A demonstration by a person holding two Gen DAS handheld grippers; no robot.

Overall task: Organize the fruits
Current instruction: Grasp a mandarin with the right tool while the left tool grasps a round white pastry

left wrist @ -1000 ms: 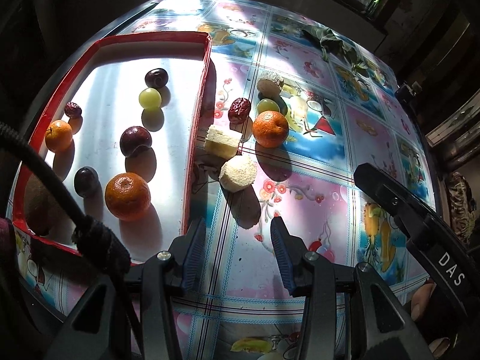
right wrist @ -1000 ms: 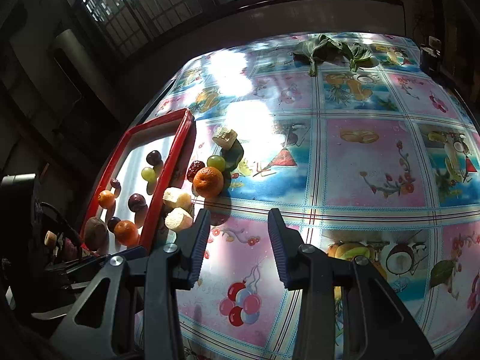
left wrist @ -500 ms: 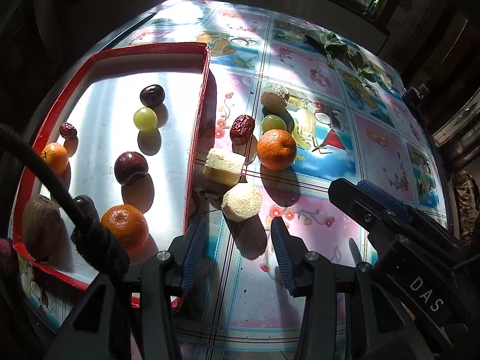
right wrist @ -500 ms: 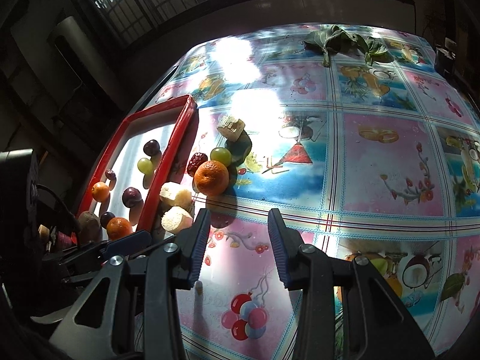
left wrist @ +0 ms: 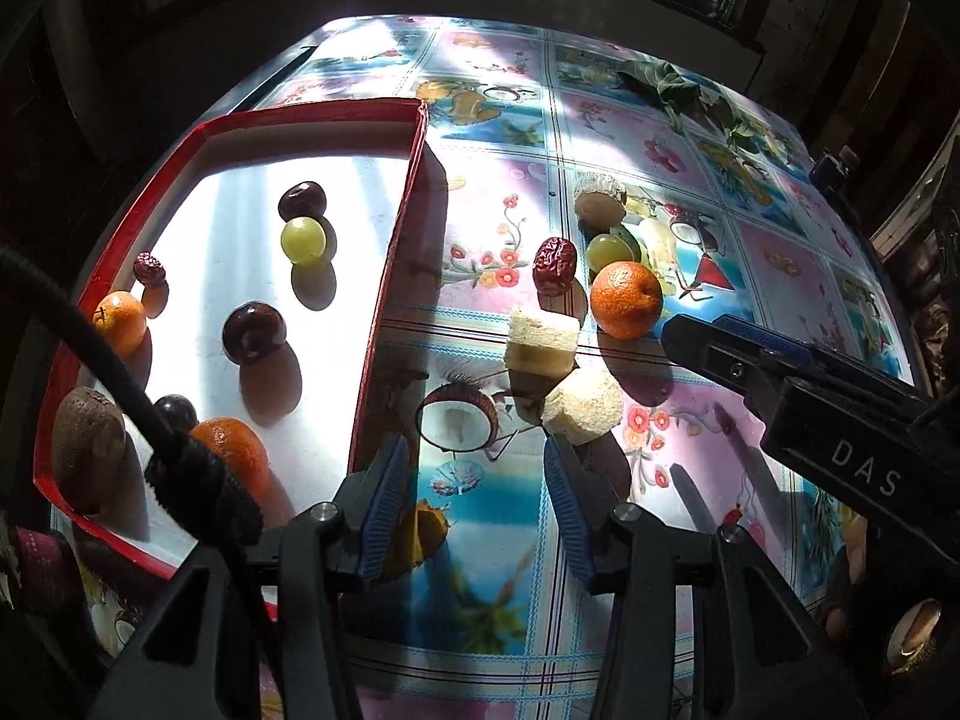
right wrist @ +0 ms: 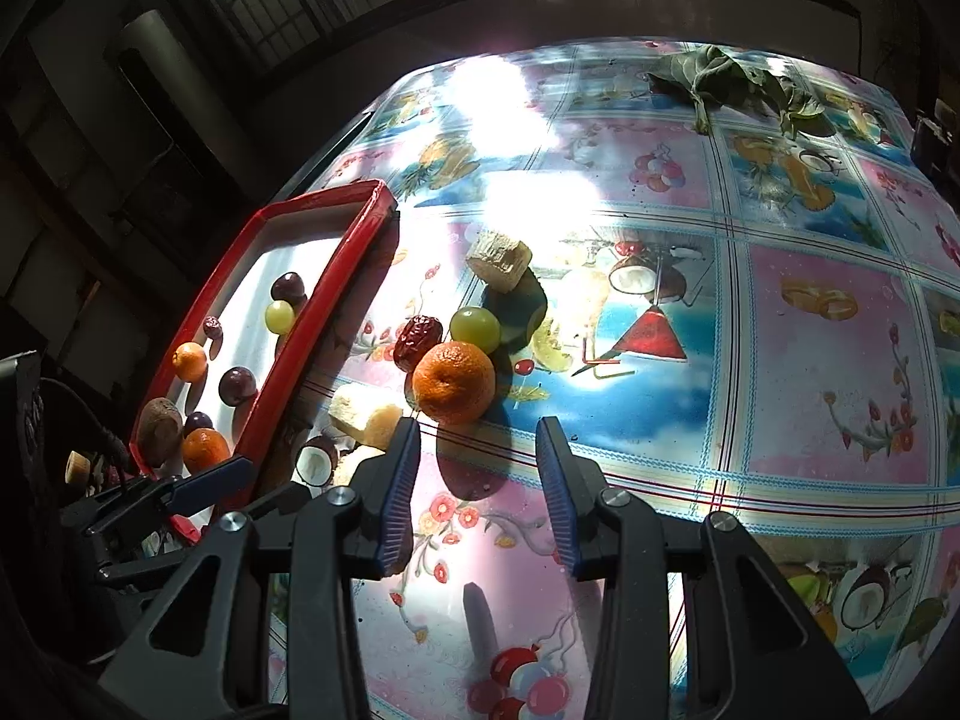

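A red tray (left wrist: 384, 300) holds oranges, dark plums, a green grape, a date and a kiwi. On the table to its right lie an orange (left wrist: 625, 299), a red date (left wrist: 555, 264), a green grape (left wrist: 607, 252) and pale fruit chunks (left wrist: 543, 342). My left gripper (left wrist: 474, 462) hangs by the tray's right rim. Its jaws are opening with nothing between them, and the nearest chunk (left wrist: 582, 405) lies just ahead of its right finger. My right gripper (right wrist: 477, 438) is open and empty, directly before the orange (right wrist: 454, 381).
Green leaves (right wrist: 720, 75) lie at the table's far side. A third pale chunk (right wrist: 499, 261) sits behind the grape. The flowered tablecloth (right wrist: 810, 390) stretches bare to the right. The tray's rim (right wrist: 312, 324) stands up beside the loose fruit.
My right gripper has moved left and down, closer to the orange, and now reaches far into the left wrist view. The left gripper stays near the tray rim with its jaws slightly wider.
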